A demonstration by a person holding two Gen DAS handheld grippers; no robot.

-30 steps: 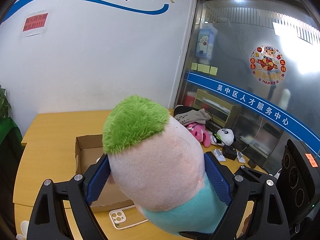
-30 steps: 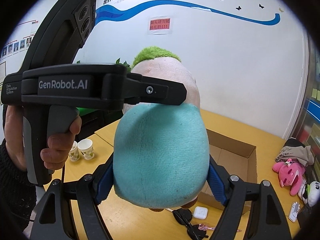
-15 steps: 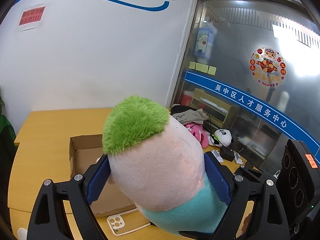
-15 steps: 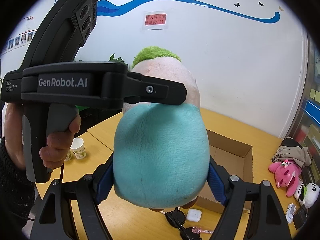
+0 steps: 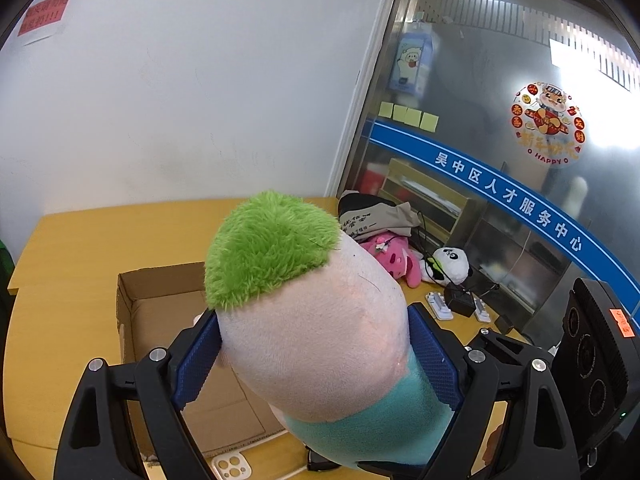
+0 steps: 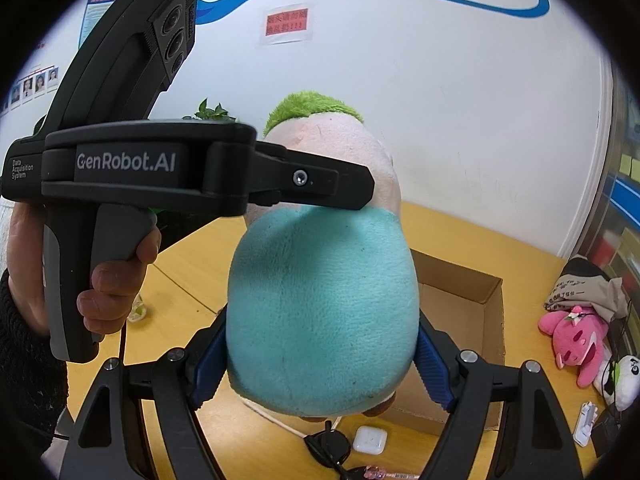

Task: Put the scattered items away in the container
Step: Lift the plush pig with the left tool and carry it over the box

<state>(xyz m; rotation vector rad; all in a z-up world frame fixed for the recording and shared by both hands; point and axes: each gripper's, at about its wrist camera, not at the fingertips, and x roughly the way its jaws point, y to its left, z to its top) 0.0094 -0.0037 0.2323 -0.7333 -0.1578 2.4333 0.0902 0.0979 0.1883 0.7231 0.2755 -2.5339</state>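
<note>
A big plush toy point(image 5: 316, 340) with green hair, pink head and teal body is held in the air by both grippers. My left gripper point(image 5: 316, 360) is shut on its pink head. My right gripper point(image 6: 320, 356) is shut on its teal body point(image 6: 320, 312). The open cardboard box point(image 5: 160, 312) sits on the wooden table below and behind the toy; it also shows in the right wrist view point(image 6: 472, 304). The left gripper's body point(image 6: 160, 168) crosses the right wrist view.
A pink plush point(image 6: 576, 336), a panda plush point(image 5: 452, 264) and a folded cloth bag point(image 5: 376, 216) lie at the table's right end. A white phone case point(image 5: 232, 468), a white earbud case point(image 6: 370, 438), black glasses point(image 6: 328, 448) and chargers point(image 5: 460, 304) lie near the box.
Both grippers have carried the plush toy toward the box, which now lies more directly beneath it. The grip on the toy has not changed.
</note>
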